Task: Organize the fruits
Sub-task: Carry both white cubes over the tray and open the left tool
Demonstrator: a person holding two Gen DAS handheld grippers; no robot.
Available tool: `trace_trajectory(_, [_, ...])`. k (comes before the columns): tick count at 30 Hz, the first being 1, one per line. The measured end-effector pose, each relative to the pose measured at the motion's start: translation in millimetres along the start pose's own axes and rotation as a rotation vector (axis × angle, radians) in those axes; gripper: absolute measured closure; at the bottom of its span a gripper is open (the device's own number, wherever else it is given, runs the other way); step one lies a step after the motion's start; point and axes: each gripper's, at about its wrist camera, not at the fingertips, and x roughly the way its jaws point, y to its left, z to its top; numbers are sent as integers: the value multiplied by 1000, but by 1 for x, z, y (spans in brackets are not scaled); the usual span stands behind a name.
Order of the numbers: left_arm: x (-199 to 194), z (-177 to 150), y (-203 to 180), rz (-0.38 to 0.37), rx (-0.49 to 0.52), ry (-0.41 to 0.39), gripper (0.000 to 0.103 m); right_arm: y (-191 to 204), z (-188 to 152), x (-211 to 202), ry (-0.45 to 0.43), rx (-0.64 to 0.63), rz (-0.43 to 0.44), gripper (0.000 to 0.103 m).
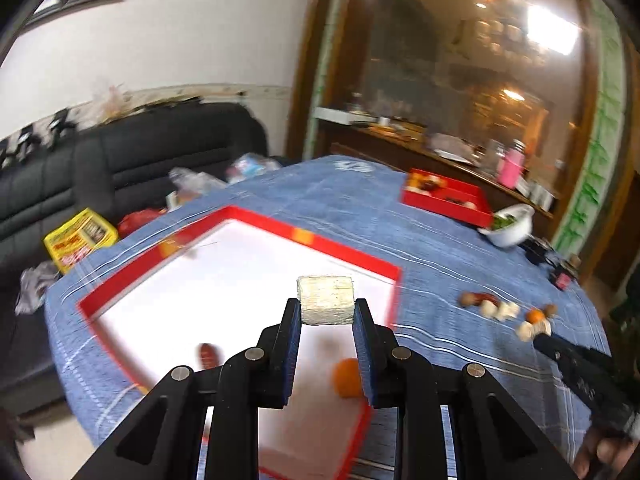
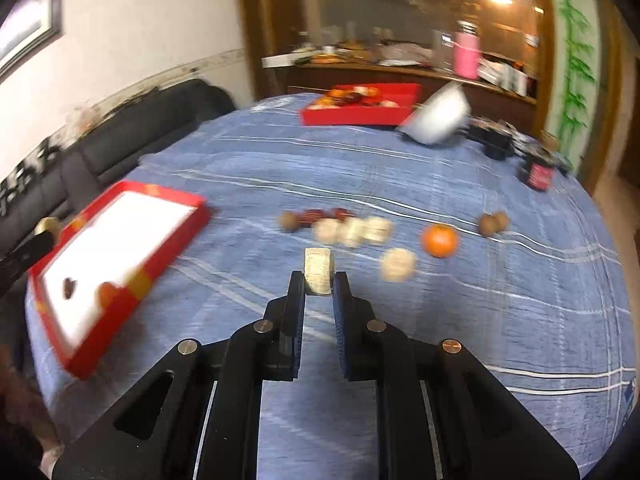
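Overhead, a blue checked cloth (image 2: pixel 400 168) covers the worktop beside a black sofa (image 1: pixel 120 160). Left gripper (image 1: pixel 327 312) jaws pinch a pale block (image 1: pixel 326 300) above the red-rimmed tray (image 1: pixel 240 216); right gripper (image 2: pixel 319 284) jaws pinch another pale piece (image 2: pixel 319 270) near the loose fruits (image 2: pixel 439 240).

A blue plaid tablecloth (image 2: pixel 460 320) covers the table, with a white bowl (image 2: pixel 438 118) of greens tipped near its far edge. Beyond the table's left edge stands a black sofa (image 1: pixel 120 168) carrying a yellow packet (image 1: pixel 80 238). A pink bottle (image 2: pixel 467 56) stands on the wooden sideboard (image 2: pixel 400 74) behind.

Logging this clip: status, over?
Left gripper shut on pale block over red tray. Right gripper shut on another. Nothing in the way.
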Motion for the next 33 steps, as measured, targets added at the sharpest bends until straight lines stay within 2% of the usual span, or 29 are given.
trace_trajectory(4, [1,-2,25,41,-62,3,78,45,5,0,4,-71,93,90])
trace_trajectory(10, [10,-8,48,48,-104,43,78,106,15,10,18,-148,213,90])
trace_trajectory(17, [21,-16,51,4,-81,96,78,146,21,37,51,-183,246,90])
trace_trajectory(25, [25,-27,45,-39,-44,138,78,169,27,71,100,-196,243,89])
trace_trajectory(31, [32,-30,46,-52,-54,193,78,180,29,90,148,-211,256,89])
trace_trajectory(32, [33,-30,47,-45,-59,203,77,182,29,92,157,-215,259,88])
trace_trajectory(33, [34,-30,48,-36,-63,213,69,184,28,94,166,-219,256,88])
